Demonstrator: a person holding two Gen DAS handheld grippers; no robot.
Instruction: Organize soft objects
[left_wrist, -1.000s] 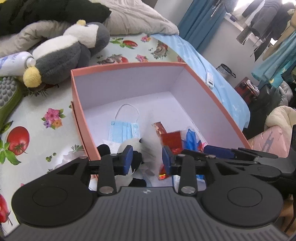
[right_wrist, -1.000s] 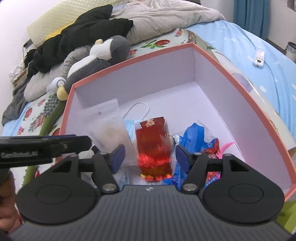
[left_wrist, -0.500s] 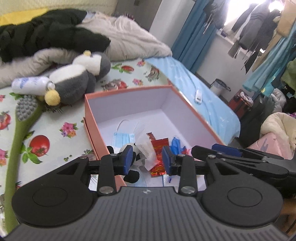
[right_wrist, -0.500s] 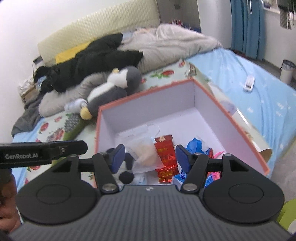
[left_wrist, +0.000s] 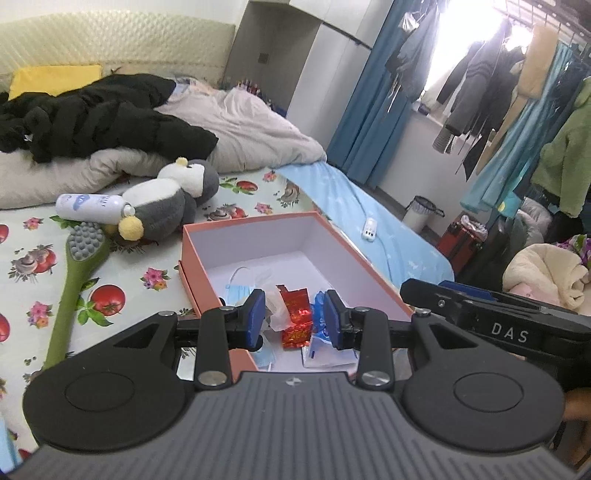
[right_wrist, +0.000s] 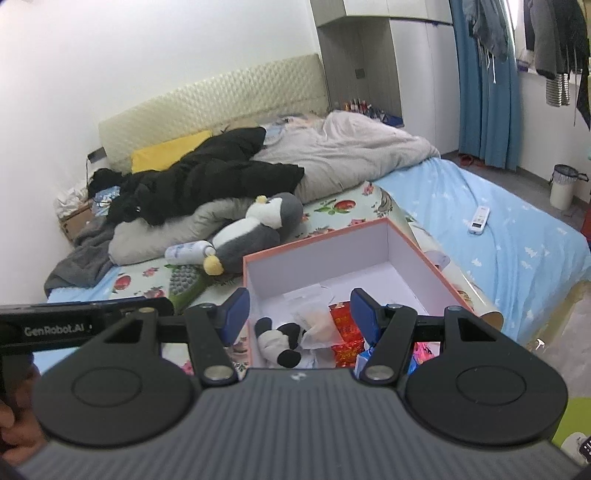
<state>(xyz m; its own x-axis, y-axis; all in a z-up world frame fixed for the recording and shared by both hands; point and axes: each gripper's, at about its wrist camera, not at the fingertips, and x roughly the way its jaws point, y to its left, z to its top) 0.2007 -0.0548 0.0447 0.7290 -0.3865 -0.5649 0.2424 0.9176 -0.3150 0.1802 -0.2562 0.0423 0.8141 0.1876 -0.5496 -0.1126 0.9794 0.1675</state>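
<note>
Box (right_wrist: 334, 271): orange outside, white inside, lidless, on the bed.
Panda (right_wrist: 277, 341): black-and-white plush, box's 7 o'clock corner.
Penguin (left_wrist: 166, 206): grey-white plush, 11 o'clock of box.
Left gripper (left_wrist: 293, 319): jaws spread, empty.
Right gripper (right_wrist: 299, 314): jaws spread, empty.

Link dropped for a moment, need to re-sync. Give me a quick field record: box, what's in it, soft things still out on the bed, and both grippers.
box: orange box, open, on the fruit-print sheet
in box: small panda plush, clear bag, red packet, blue face mask, blue wrappers
soft items outside: penguin plush beside the box, black jacket, grey quilt
other: white bottle, green massage brush
left gripper: open, empty
right gripper: open, empty
</note>
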